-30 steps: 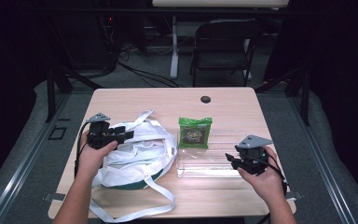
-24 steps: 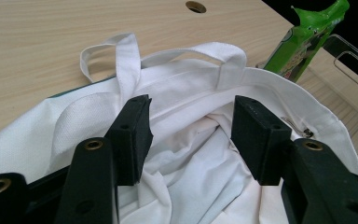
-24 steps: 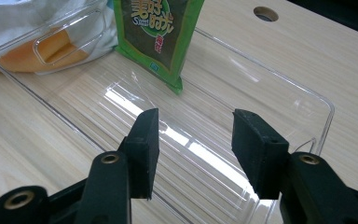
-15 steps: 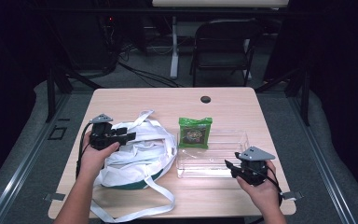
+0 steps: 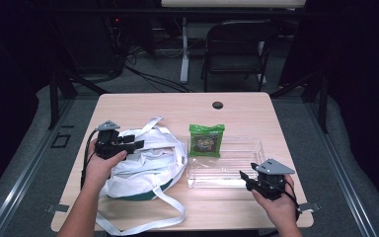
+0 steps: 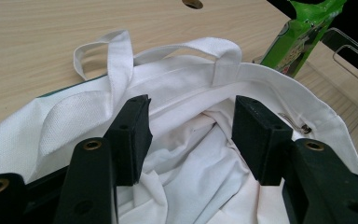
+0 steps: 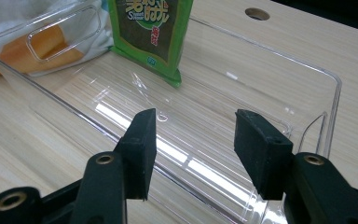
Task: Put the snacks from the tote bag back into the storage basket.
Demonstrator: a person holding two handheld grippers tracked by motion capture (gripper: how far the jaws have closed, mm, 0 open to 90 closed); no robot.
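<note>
A white cloth tote bag [image 5: 145,165] with long straps lies crumpled on the left half of the table, its mouth open [image 6: 200,140]. My left gripper [image 5: 135,144] hovers over the bag, open with nothing between its jaws [image 6: 189,135]. A clear plastic bin [image 5: 224,160] stands right of the bag. A green snack packet [image 5: 207,139] leans upright at the bin's far-left corner [image 7: 151,32]. My right gripper [image 5: 246,178] sits at the bin's near right edge, open and empty [image 7: 193,140], pointing into the bin.
The wooden table [image 5: 187,106] has a round cable hole [image 5: 217,104] near its far edge. A folding chair [image 5: 237,49] stands beyond the table. One bag strap [image 5: 172,212] loops toward the table's near edge.
My right gripper has drawn back toward the table's near edge, from beside the bin to its near right corner. The left gripper has stayed over the bag.
</note>
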